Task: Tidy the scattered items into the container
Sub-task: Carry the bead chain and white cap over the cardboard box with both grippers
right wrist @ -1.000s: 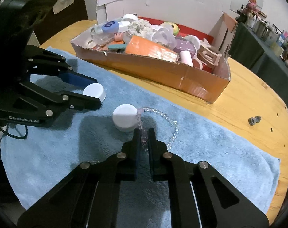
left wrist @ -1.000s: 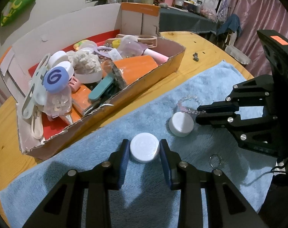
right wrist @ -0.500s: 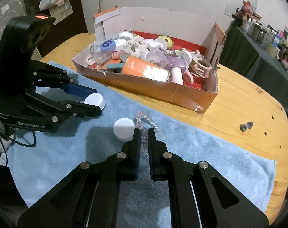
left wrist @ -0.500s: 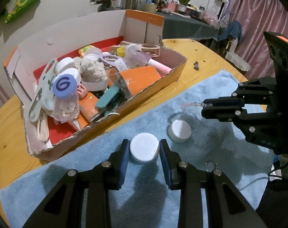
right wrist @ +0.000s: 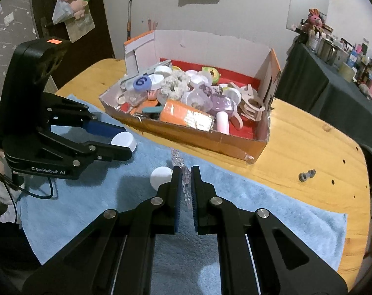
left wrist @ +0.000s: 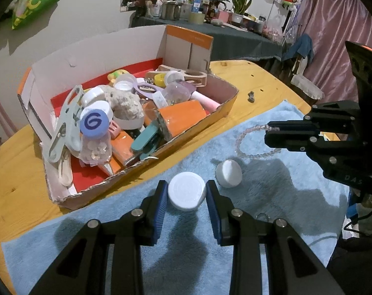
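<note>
My left gripper (left wrist: 186,193) is shut on a round white cap (left wrist: 186,191), just over the blue towel (left wrist: 291,196); the right wrist view shows that cap (right wrist: 124,141) between the left fingertips. The right gripper (right wrist: 185,180) is shut on a clear bead bracelet (right wrist: 185,184). From the left wrist view the bracelet (left wrist: 245,145) hangs as a loop from the right gripper (left wrist: 269,132), above the towel. A second white cap (left wrist: 229,173) lies on the towel under it. The cardboard box (left wrist: 210,120), heaped with small items, stands behind the towel.
The box (right wrist: 186,137) sits on a round wooden table (right wrist: 308,142), its tall white back flap on the far side. A small grey bolt (right wrist: 306,174) lies on the bare wood to the right. A thin metal ring (left wrist: 262,216) rests on the towel.
The right gripper has risen, and the bead bracelet has come up off the towel with it. The left gripper stays shut on its white cap in nearly the same place.
</note>
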